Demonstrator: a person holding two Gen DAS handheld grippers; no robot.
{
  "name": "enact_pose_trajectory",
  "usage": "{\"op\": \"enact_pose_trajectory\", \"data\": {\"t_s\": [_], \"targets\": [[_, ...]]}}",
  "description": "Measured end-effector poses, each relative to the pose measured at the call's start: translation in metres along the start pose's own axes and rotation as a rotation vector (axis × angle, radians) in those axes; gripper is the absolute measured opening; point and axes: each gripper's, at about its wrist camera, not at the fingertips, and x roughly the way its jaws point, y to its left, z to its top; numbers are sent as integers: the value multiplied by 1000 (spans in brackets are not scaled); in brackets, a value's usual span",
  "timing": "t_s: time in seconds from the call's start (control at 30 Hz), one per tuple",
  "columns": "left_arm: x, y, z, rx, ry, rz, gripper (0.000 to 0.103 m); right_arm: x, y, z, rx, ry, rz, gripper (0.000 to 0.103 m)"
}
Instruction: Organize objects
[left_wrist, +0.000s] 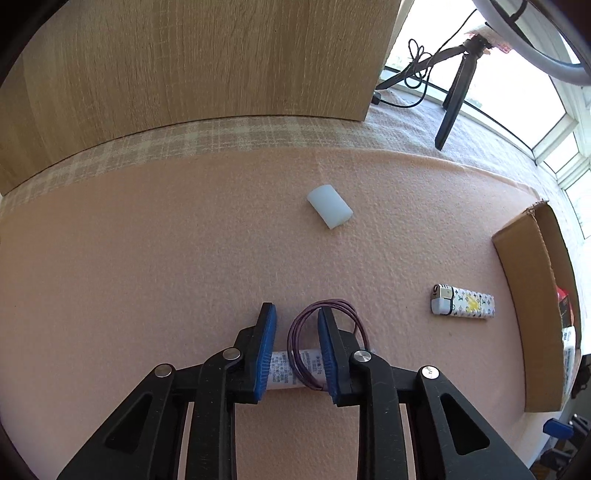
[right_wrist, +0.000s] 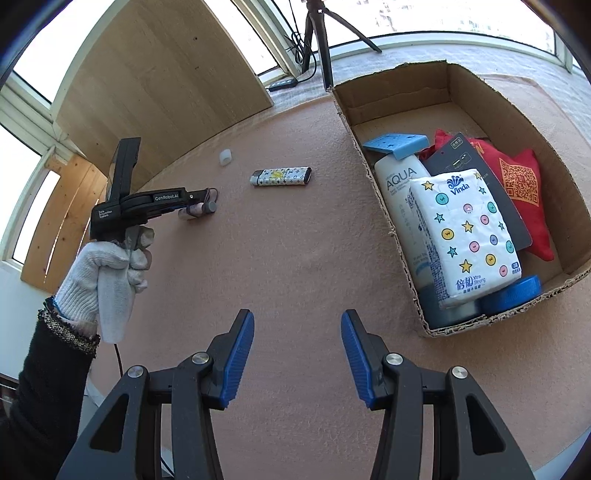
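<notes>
Left gripper (left_wrist: 294, 343): nearest the left wrist camera, its blue pads narrowed onto a small white labelled tube (left_wrist: 287, 369) lying crosswise on the mat; whether the pads press the tube ends or just flank them is hard to say.
Purple loops (left_wrist: 325, 332): thin cord or bands wound around the tube, arching up past the right pad.
Right gripper (right_wrist: 297, 350): spread wide over bare mat, nothing between its pads.
Gloved hand (right_wrist: 107, 266): at the left of the right wrist view, in a white knit glove, gripping the handle of the left tool; a dark sleeve runs off the lower left corner.
White cap (left_wrist: 330, 207): a small translucent piece lying alone, farther up the mat than the tube.
Lighter (left_wrist: 462, 305): patterned white, lying flat between the tube and the box, apart from both.
Cardboard box (right_wrist: 436, 85): open-topped, at the right, holding an AQUA bottle (right_wrist: 399, 184), a Vinda tissue pack (right_wrist: 465, 236) on top, a red pouch (right_wrist: 524, 184), a dark card and blue lids.
Surface: pink felt-like mat (left_wrist: 147, 258) over a checked cloth.
Room: a wooden panel (left_wrist: 207, 55) stands behind the mat; bright windows and a tripod (left_wrist: 458, 85) with cables beyond.
Hard to read: the tube's print is too small; the box is cut off in the left view.
</notes>
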Motion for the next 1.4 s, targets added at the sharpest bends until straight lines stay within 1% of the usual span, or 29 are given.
{"op": "enact_pose_trajectory", "data": {"t_s": [0.17,0.27,0.43,0.53,0.7,0.87,0.9,1.0,1.1,1.13,1.2,1.27,1.4], "targets": [[-11,-15,-37,31,5,-33,25,8,13,2,-29,10,21,45],[-19,-21,-59,44,-8,-35,25,11,20,1,-44,14,34,45],[-27,-32,-83,32,-12,-63,24,16,29,-3,-63,25,47,45],[-32,-45,-92,47,-12,-82,23,18,29,-3,-62,27,47,45],[-40,-75,-103,76,-11,-161,23,16,24,-5,-47,19,46,45],[-43,-102,-111,88,10,-255,23,13,15,-8,-27,14,41,45],[-43,-108,-112,102,18,-260,23,13,13,-8,-22,14,40,45],[-45,-119,-117,152,30,-210,24,9,7,-8,-14,12,34,45],[-52,-119,-121,181,32,-198,27,7,3,-8,-11,9,30,45],[-55,-118,-123,186,28,-193,31,7,2,-8,-10,8,31,45],[-63,-111,-127,179,20,-202,36,7,1,-7,-6,9,30,45],[-73,-104,-131,177,2,-215,37,9,1,-7,-5,11,32,45],[-93,-84,-137,174,-48,-184,38,11,4,-6,-13,11,36,45]]}}
